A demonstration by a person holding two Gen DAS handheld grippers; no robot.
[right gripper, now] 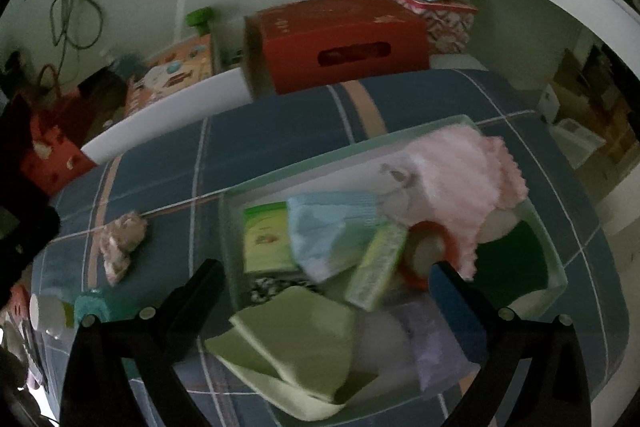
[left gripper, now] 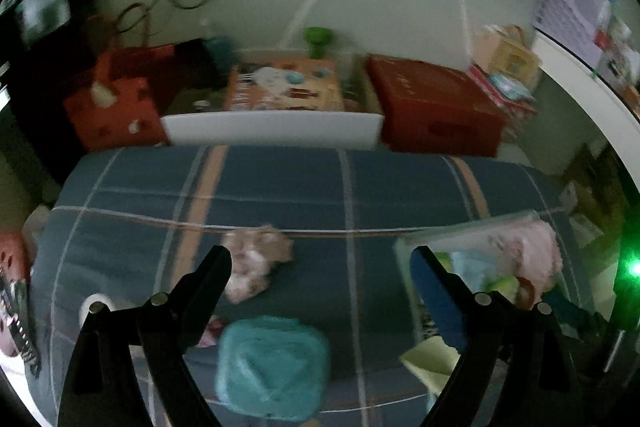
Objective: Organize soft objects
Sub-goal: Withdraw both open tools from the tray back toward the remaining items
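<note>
A blue plaid bedspread (left gripper: 304,187) is covering the bed and filling most of both views, with cream and tan stripes crossing it. Beyond its far edge a red cardboard box (right gripper: 340,39) is standing beside a white tray (left gripper: 272,129) holding an orange printed box (left gripper: 284,85).

On the right part of the bed a clear plastic bin (right gripper: 556,267) is sitting, holding soft things: a pink knitted cloth (right gripper: 460,179) is draping over its far right corner, a light blue cloth (right gripper: 332,227) is lying in the middle beside a green packet (right gripper: 266,239), and an orange-rimmed roll (right gripper: 426,253) is resting under the pink cloth. A pale green folded cloth (right gripper: 296,343) is spilling over the bin's near edge, with a lilac cloth (right gripper: 436,347) just beside it.

Out on the bedspread, a teal knitted piece (left gripper: 272,367) is lying near the left gripper (left gripper: 320,267), and a crumpled beige-pink cloth (left gripper: 256,263) is lying just past it, well apart from the bin.

The left gripper is hovering with jaws spread wide, gripping nothing. The right gripper (right gripper: 326,277) is hanging over the bin, jaws likewise spread and empty
</note>
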